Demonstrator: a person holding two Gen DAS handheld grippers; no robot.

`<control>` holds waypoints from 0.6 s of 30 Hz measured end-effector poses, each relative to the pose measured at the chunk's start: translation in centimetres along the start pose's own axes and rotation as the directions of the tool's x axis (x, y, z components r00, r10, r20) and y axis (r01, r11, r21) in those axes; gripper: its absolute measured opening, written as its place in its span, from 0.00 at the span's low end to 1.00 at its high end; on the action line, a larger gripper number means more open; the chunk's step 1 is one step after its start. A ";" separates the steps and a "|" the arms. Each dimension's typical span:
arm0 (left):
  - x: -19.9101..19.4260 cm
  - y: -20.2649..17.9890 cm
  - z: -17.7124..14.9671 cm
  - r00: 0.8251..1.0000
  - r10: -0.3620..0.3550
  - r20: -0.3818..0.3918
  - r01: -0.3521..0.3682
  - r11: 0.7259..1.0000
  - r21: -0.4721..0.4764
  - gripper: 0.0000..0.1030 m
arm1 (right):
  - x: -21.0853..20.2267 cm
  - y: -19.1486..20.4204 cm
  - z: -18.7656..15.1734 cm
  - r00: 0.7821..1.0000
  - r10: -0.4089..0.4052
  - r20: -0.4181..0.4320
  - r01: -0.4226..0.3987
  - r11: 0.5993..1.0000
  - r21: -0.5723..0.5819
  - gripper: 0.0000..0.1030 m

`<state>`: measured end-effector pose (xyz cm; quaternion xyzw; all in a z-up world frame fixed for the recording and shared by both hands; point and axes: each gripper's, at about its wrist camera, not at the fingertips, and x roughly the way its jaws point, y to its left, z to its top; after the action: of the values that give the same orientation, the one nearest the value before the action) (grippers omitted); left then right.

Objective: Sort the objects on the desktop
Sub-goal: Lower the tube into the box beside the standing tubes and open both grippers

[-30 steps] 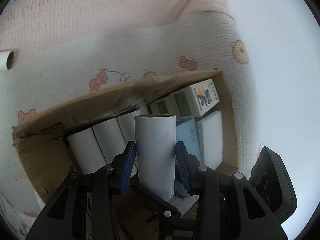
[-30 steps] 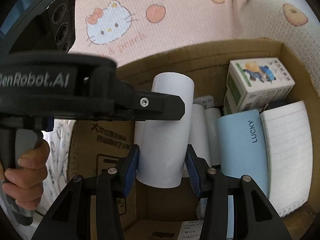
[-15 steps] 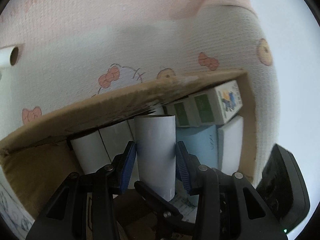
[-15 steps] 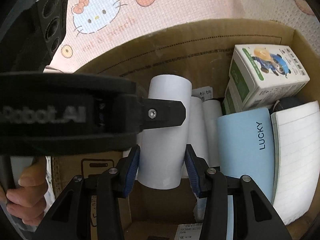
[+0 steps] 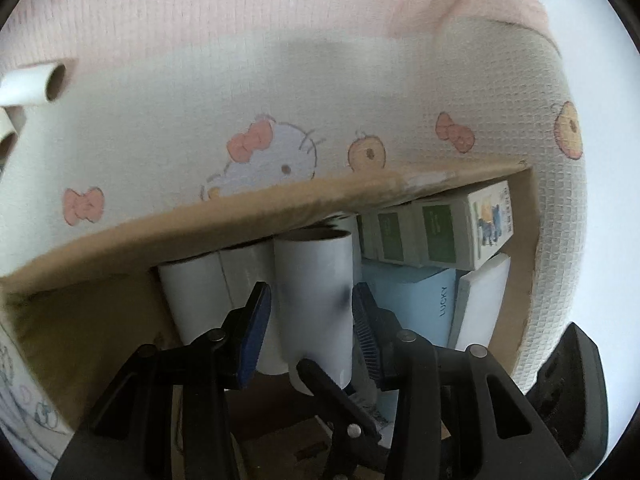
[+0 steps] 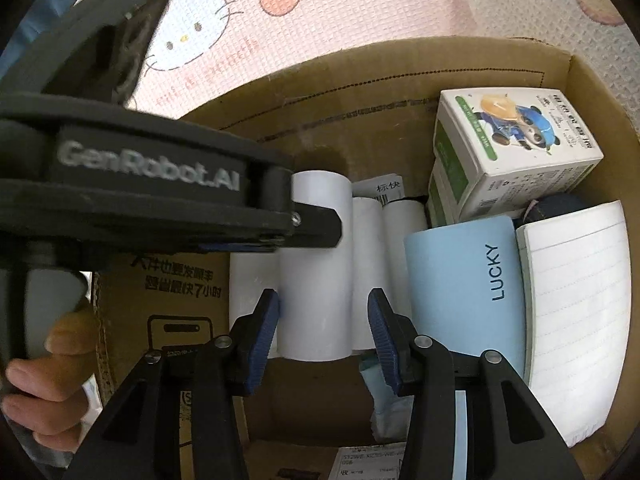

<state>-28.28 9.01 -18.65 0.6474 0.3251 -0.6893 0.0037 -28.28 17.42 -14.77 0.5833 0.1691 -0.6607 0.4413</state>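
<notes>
Bright daylight blows out the right edge, fisheye bends the rims, near parts blur

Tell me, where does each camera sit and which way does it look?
Left camera: sits on the left claw, looking down into the cardboard box; the claw shows around a paper roll, with a bit of the other claw below.
Right camera: sits on the right claw, looking down into the same box; that claw, the left claw and a hand show.
Shared: the paper roll, the box, the blue notebook.
</notes>
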 end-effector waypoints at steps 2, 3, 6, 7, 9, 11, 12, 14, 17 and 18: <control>-0.8 0.1 -0.1 1.000 -0.002 0.020 0.002 1.000 0.018 0.45 | -0.1 0.2 -0.1 1.000 -0.008 0.004 0.008 1.000 -0.005 0.42; -1.0 0.2 -0.1 1.000 -0.004 0.022 0.003 1.000 0.020 0.45 | -0.2 0.2 -0.1 1.000 -0.012 0.007 0.012 1.000 -0.008 0.42; -1.2 0.4 -0.2 0.999 -0.035 0.027 0.034 0.999 0.030 0.39 | -0.4 0.2 -0.2 1.000 -0.016 0.007 0.016 1.000 0.006 0.43; -1.3 0.4 -0.2 0.999 -0.038 0.032 0.037 0.999 0.033 0.33 | -0.6 0.2 -0.2 1.000 -0.016 0.007 0.015 1.000 0.016 0.43; -1.3 0.5 -0.6 0.998 -0.044 0.047 0.042 0.998 0.039 0.16 | -1.1 0.1 -0.3 1.000 -0.011 0.018 0.010 1.000 0.029 0.43; -0.9 0.7 -0.7 0.998 -0.051 0.036 0.049 0.998 0.048 0.14 | -1.7 0.0 -0.5 1.000 -0.014 0.027 0.013 0.999 0.042 0.43; -0.7 0.8 -0.8 0.998 -0.051 0.027 0.050 0.997 0.051 0.09 | -1.9 0.1 -0.6 0.999 -0.020 0.028 0.018 0.999 0.043 0.43; -0.9 0.6 -0.9 0.998 -0.051 0.039 0.049 0.997 0.060 0.09 | -2.1 0.4 -0.8 0.999 -0.030 0.025 0.030 0.999 0.034 0.43; -1.1 0.4 -1.0 0.998 -0.056 0.039 0.053 0.996 0.068 0.09 | -2.3 1.1 -1.2 0.998 -0.059 0.019 0.058 0.998 0.015 0.44; -1.4 0.2 -1.2 0.998 -0.052 0.046 0.048 0.996 0.081 0.10 | -2.4 1.3 -1.3 0.998 -0.069 0.016 0.069 0.998 0.013 0.44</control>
<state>-26.92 8.77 -17.45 0.6220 0.3131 -0.7170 -0.0318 -26.60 18.58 -12.56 0.5742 0.1813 -0.6813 0.4162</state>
